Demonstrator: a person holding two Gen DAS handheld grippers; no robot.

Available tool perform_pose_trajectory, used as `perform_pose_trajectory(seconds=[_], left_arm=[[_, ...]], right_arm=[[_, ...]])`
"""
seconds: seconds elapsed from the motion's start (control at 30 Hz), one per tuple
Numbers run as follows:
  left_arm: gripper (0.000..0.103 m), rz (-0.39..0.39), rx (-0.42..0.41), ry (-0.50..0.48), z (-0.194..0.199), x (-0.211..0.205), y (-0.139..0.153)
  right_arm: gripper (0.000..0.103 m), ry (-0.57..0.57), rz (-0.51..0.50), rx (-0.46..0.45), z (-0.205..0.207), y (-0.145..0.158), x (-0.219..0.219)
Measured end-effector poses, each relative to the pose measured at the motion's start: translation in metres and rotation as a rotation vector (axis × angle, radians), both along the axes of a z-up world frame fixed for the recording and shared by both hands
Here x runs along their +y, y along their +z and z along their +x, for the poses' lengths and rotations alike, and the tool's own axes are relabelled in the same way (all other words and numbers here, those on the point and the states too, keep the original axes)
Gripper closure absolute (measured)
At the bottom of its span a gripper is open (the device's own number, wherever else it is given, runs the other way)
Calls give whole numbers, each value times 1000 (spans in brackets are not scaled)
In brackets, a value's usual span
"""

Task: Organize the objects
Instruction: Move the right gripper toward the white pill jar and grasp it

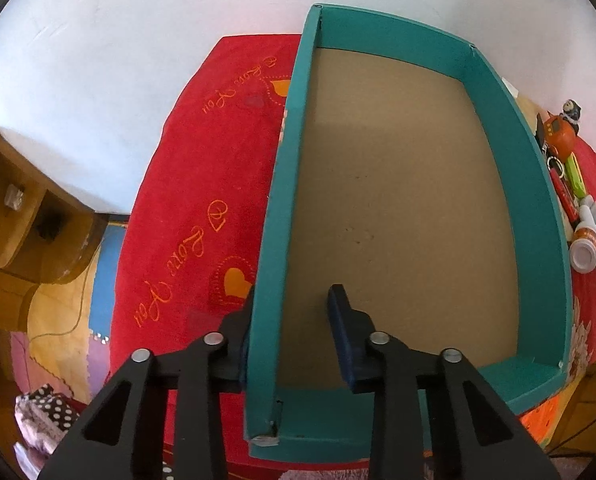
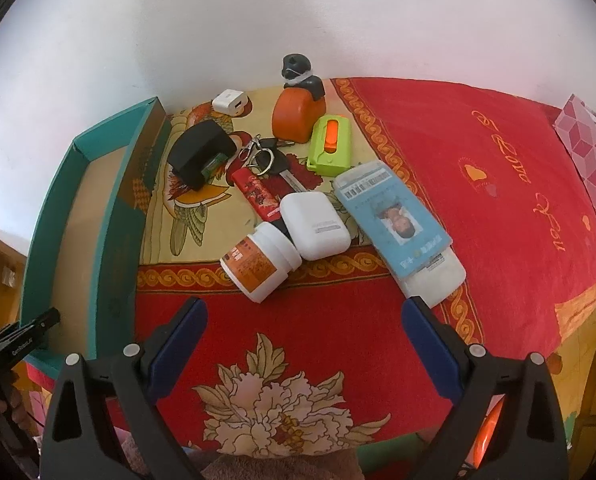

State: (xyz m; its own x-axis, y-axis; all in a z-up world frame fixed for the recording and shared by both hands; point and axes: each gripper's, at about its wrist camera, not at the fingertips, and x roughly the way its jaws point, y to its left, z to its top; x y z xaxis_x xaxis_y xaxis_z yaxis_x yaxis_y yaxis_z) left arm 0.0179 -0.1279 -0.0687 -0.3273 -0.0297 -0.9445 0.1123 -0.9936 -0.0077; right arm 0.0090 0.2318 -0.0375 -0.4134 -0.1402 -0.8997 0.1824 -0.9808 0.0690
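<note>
A: Left wrist view first. What has the left gripper got?

B: The near-left wall of the box. One finger sits outside on the red cloth, the other inside over the brown floor, and the jaws are closed down on that teal wall. The box is empty and its long axis runs away from the gripper, toward the white wall.

A: And the things to sort?

B: From here only a strip of them shows past the box's right wall, well apart from the left gripper.

A: Right wrist view, then.

B: The right gripper hangs wide apart and empty over the flowered part of the cloth. Just ahead of it lies the pile: a white bottle on its side, nearest, a white case touching it, a card on a white sleeve, a red lighter, keys, a green cutter, an orange toy, a black block and a small white charger.

A: So which hand picks?

B: The right, I'd judge. It is nearer the pile, and the box lies to its left, its long side facing the pile. The bottle lies slantwise, cap toward the case.
</note>
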Motion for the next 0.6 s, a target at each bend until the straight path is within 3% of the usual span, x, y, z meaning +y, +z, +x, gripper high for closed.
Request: perform_pose_trajectory(seconds=[0.23,0.6], left_arm=[[73,-22,13,-33,0,0,0],[73,-15,2,7,0,-3,1]], right_arm=[[4,24,-4,-5,-1,-3,-6],[12,80,-128,-68,-14,-13,-4]])
